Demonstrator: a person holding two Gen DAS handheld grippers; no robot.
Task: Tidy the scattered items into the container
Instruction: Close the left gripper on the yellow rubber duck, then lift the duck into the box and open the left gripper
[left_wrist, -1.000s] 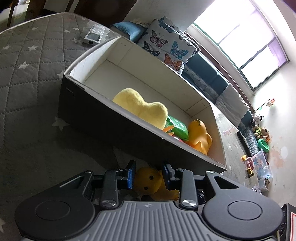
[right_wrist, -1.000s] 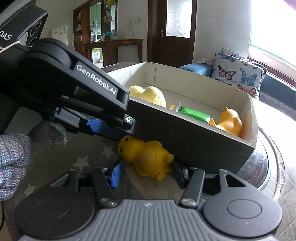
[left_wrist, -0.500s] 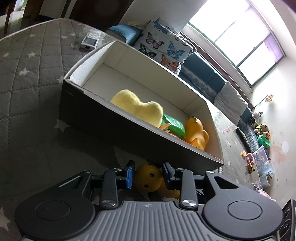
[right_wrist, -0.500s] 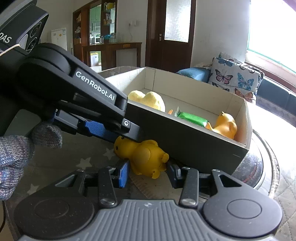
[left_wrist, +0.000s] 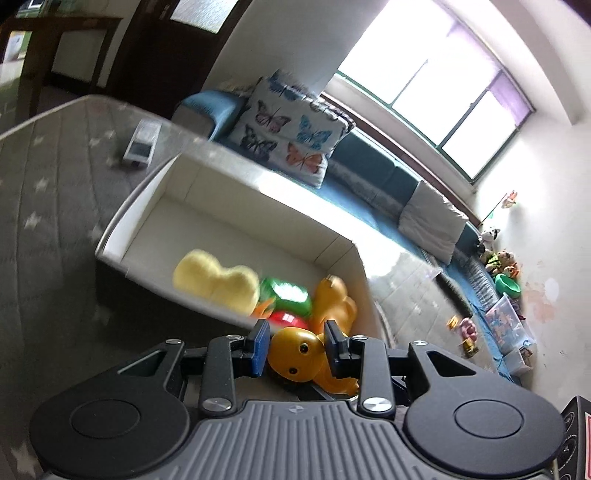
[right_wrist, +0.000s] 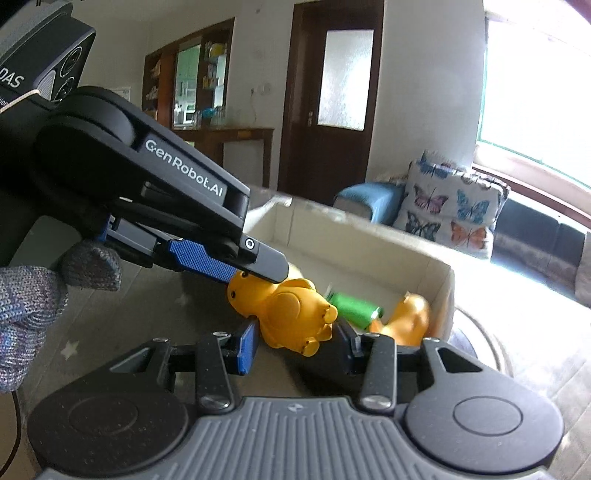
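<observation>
A yellow rubber bear toy (left_wrist: 295, 354) hangs in the air, held by both grippers at once. My left gripper (left_wrist: 297, 343) is shut on its head, the face turned toward that camera. My right gripper (right_wrist: 295, 339) is shut on its body (right_wrist: 288, 310), and from this side the left gripper (right_wrist: 255, 269) comes in from the upper left. The toy is level with the near rim of the white-lined cardboard box (left_wrist: 110, 236). Inside the box lie a yellow plush (left_wrist: 218, 280), a green packet (left_wrist: 284, 295) and an orange duck (left_wrist: 332, 302).
The box stands on a grey star-quilted surface (left_wrist: 44, 206), with a small white device (left_wrist: 142, 146) beyond it. A gloved hand (right_wrist: 37, 295) holds the left gripper. A butterfly cushion (left_wrist: 291, 133) and a sofa lie behind, and toy bins (left_wrist: 506, 325) sit on the floor at the right.
The right gripper's jaws closed onto the bear's body. Both grippers then rose together, lifting the bear off the quilt up to the box's rim.
</observation>
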